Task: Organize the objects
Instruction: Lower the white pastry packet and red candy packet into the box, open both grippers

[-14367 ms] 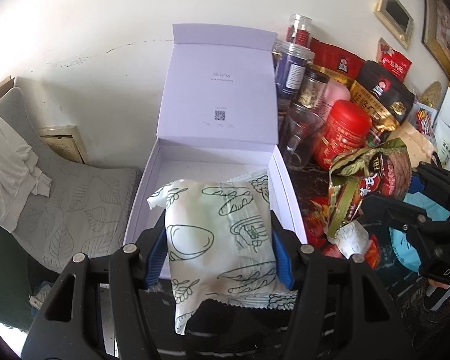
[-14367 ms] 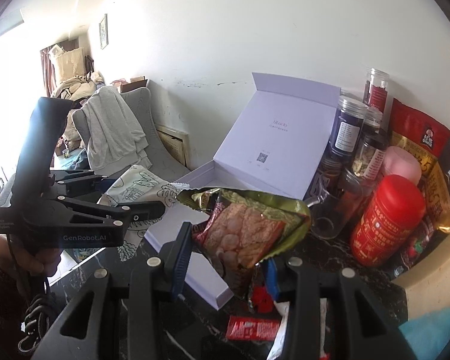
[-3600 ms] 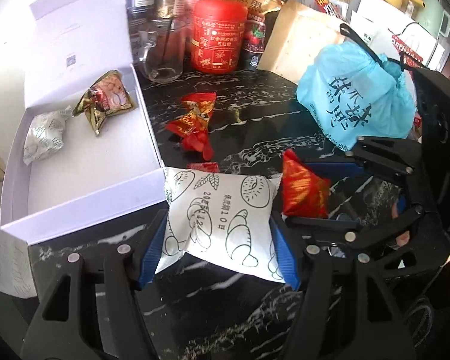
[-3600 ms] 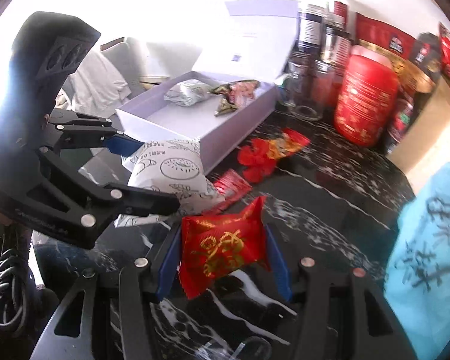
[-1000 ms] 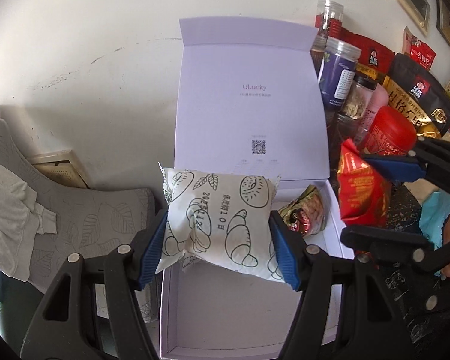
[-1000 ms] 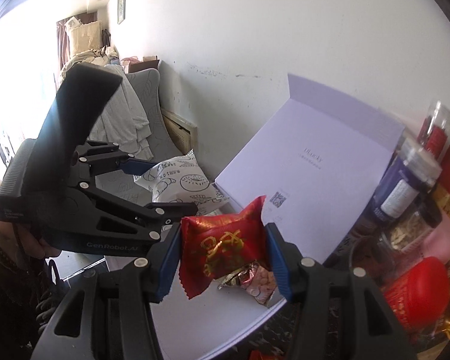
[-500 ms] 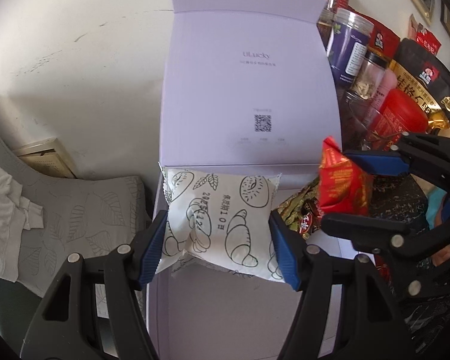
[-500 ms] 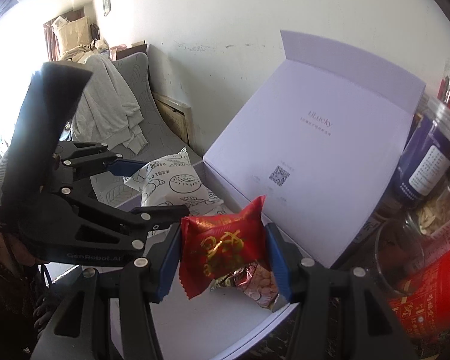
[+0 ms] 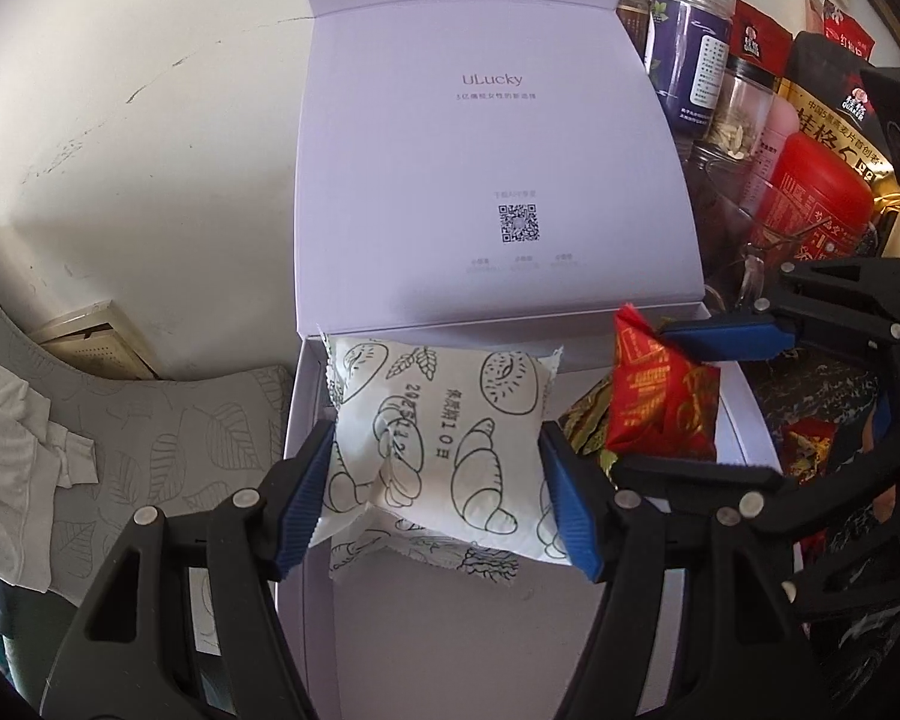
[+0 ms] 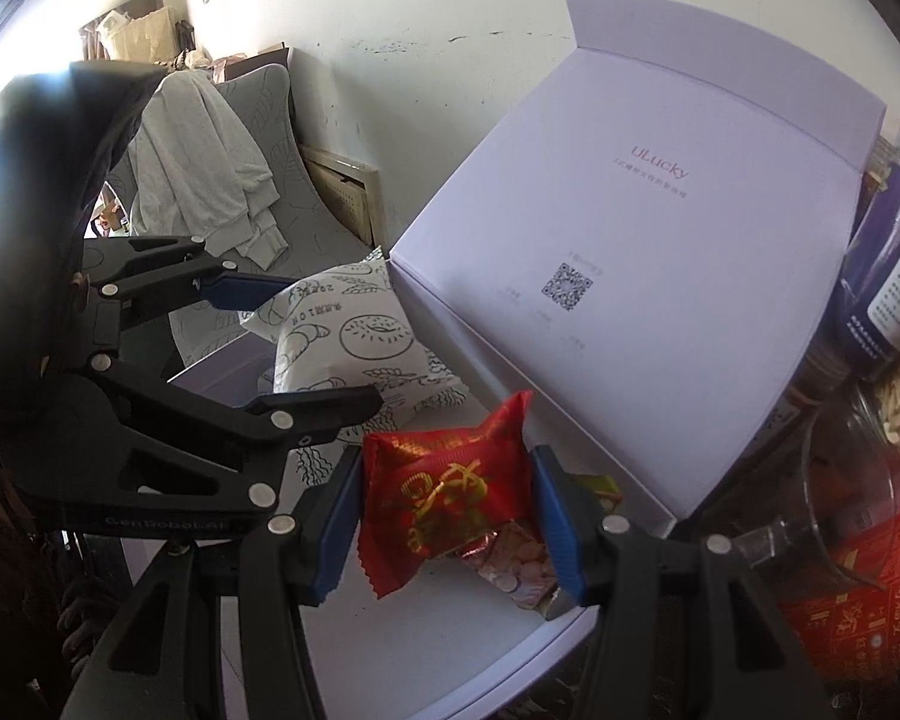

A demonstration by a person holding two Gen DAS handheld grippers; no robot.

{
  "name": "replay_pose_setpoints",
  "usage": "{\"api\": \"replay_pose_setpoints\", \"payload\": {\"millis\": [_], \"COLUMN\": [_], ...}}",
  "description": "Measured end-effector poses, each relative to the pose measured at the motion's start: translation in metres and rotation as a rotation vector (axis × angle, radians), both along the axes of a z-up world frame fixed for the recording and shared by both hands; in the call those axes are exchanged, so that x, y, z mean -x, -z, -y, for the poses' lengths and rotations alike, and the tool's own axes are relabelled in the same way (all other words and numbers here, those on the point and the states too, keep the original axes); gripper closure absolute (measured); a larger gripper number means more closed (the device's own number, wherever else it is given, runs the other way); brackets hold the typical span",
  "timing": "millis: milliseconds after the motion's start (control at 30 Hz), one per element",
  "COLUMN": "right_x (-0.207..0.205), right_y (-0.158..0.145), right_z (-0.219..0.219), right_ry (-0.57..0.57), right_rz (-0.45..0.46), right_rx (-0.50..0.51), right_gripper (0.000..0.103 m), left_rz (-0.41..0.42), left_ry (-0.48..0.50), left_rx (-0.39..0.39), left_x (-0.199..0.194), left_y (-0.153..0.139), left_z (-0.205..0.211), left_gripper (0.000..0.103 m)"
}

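An open lavender box point(image 9: 486, 636) stands with its lid point(image 9: 492, 150) raised against the wall. My left gripper point(image 9: 438, 480) is shut on a white bread packet point(image 9: 444, 420) printed with pastry drawings, low over the box's back left corner. A second white packet point(image 9: 426, 558) lies under it in the box. To the right, my right gripper point(image 10: 447, 468) is shut on a red and gold sweet packet point(image 10: 444, 498), just above a gold-green snack packet point(image 10: 516, 564) that lies in the box.
Right of the box stand a purple-labelled jar point(image 9: 696, 60), a seed jar point(image 9: 738, 114), a glass point(image 9: 744, 252) and a red tin point(image 9: 822, 204). Red sweets point(image 9: 810, 444) lie on the dark marble counter. A grey chair point(image 9: 168, 450) with clothing is left of the box.
Both grippers have sunk toward the box, still holding their packets. The white packet now sits low over the packet in the box, and the red packet hangs over the gold-green one.
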State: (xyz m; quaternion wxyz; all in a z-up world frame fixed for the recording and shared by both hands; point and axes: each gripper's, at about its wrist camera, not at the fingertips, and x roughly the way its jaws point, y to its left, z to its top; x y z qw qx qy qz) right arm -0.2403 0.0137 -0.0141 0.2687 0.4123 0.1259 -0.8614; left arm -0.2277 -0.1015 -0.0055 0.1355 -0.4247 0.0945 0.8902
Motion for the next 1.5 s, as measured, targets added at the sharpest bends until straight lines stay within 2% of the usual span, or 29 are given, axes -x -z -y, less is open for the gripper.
{"api": "replay_pose_setpoints", "payload": {"millis": [267,600,1000,1167,1400,1500], "right_x": [-0.001,-0.007,-0.01,-0.018,-0.027,-0.032], "right_y": [0.009,0.008,0.003,-0.005,-0.023,-0.032], "right_z": [-0.001,0.002,0.006,0.0,-0.001,-0.004], "right_ry": [-0.006,-0.022,-0.023,-0.022,0.001,0.011], "right_rz": [0.002,-0.003,0.001,-0.015,-0.062,-0.077], "right_rx": [-0.019,-0.043,-0.083,-0.099,-0.102,-0.097], "right_gripper": [0.047,0.045,0.036,0.035,0.033,0.033], "left_rz": [-0.014,-0.014,0.012,-0.006,-0.076,-0.094], "left_ry": [0.018,0.017,0.013,0.016,0.019,0.017], "left_rx": [0.001,-0.004,-0.046,-0.055,-0.064,-0.07], "left_x": [0.002,0.004,0.005,0.0,-0.018,-0.014], "left_y": [0.008,0.014,0.01,0.002,-0.02,-0.032], "left_z": [0.002,0.001,0.004,0.004,0.003,0.002], "left_gripper": [0.037,0.03,0.028,0.028,0.026,0.026]}}
